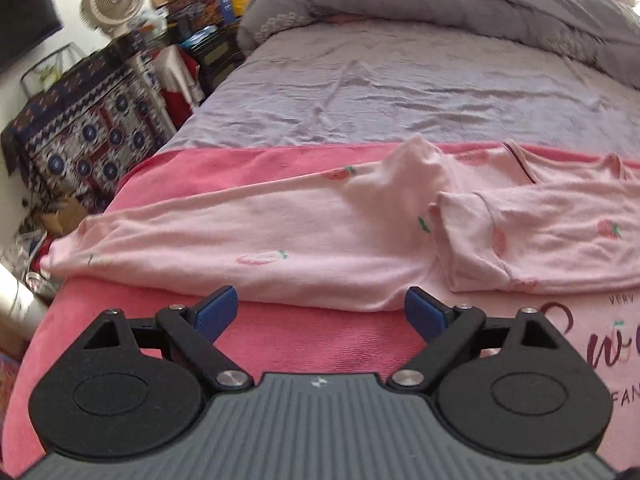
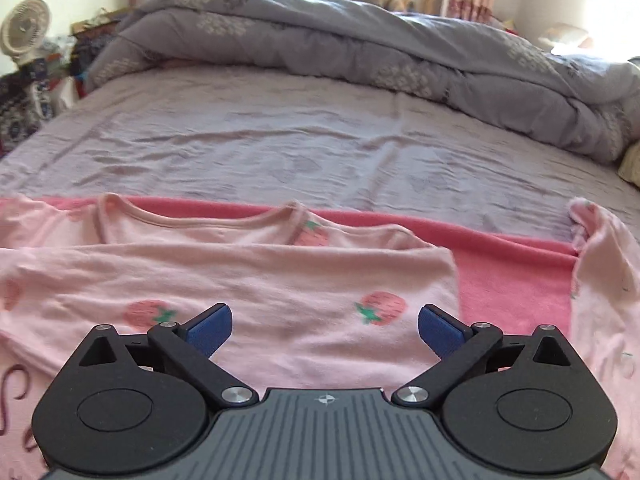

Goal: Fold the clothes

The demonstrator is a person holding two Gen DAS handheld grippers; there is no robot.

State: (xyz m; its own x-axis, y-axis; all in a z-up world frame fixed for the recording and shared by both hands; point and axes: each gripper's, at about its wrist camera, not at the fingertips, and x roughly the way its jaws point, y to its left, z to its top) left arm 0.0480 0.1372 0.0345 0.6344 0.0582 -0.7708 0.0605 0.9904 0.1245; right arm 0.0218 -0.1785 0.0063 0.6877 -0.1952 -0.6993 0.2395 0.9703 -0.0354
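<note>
Left wrist view: left gripper (image 1: 320, 312) held wide open, empty, above pink blanket (image 1: 312, 344) on lilac bed sheet (image 1: 360, 92). Pink strawberry top (image 1: 280, 236) is spread there. Right gripper (image 2: 325, 330) likewise spread, empty, over top. Fan (image 1: 114, 0), clutter beside bed; duvet (image 2: 360, 40) bunched behind.

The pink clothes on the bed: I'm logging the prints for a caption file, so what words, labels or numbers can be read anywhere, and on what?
"VERY": small print on the pink garment, cut off at the frame edge.
"Sw": large dark-red script on the same garment, the rest out of frame.
"FAN": small print below it, cut off.
Dark-red script strokes in the right wrist view: too partial to read.
Boxes beside the bed: print too blurred to read.
</note>
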